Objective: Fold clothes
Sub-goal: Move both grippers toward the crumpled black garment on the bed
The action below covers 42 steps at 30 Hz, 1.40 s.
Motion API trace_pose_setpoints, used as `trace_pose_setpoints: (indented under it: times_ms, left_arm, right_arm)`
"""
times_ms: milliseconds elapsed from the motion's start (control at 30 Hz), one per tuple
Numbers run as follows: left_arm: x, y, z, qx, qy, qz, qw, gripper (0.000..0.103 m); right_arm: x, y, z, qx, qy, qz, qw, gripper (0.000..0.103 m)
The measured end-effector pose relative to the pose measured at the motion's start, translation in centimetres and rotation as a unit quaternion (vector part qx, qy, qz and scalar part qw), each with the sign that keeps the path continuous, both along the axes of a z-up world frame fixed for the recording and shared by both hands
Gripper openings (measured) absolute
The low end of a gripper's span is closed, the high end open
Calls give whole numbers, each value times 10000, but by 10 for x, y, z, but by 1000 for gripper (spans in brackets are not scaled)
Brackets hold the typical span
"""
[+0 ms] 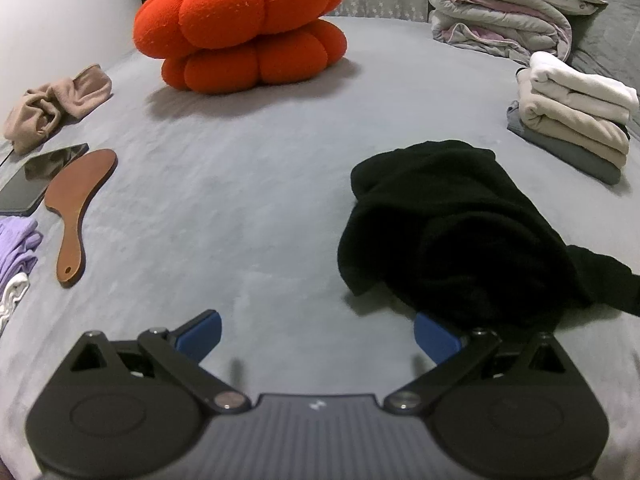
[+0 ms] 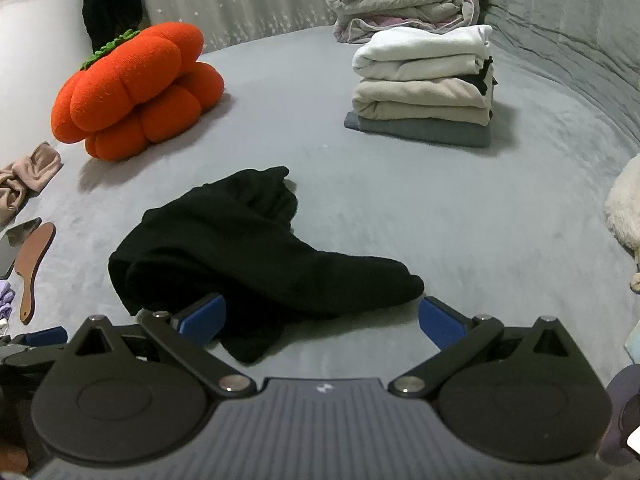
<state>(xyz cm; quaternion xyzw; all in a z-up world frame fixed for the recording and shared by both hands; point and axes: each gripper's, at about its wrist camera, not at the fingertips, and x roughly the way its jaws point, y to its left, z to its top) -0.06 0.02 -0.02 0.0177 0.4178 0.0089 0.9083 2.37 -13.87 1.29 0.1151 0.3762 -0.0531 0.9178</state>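
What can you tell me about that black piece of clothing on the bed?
The black garment lies crumpled and unfolded on the grey bed, bunched into soft folds, with one long part trailing out sideways. It looks like thick knit or fleece. It rests just ahead of both open grippers; neither holds it. The folded stack sits apart, farther back.

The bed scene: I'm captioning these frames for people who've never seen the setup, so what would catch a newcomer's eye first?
Most likely the bright orange pumpkin cushion at the far left of the grey bedsheet. Next, the crumpled black garment lying unfolded just ahead of both grippers, whose jaws stand wide open and empty. Behind it to the right sits a neat stack of folded clothes.
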Motion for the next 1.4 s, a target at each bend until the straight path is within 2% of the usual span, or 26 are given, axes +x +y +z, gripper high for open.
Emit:
trace_pose_setpoints:
  times_ms: [1400]
  left_arm:
    - [7, 2, -4, 199, 166, 32, 9997, 102]
  right_arm:
    - [5, 2, -10, -64, 228, 64, 9997, 103]
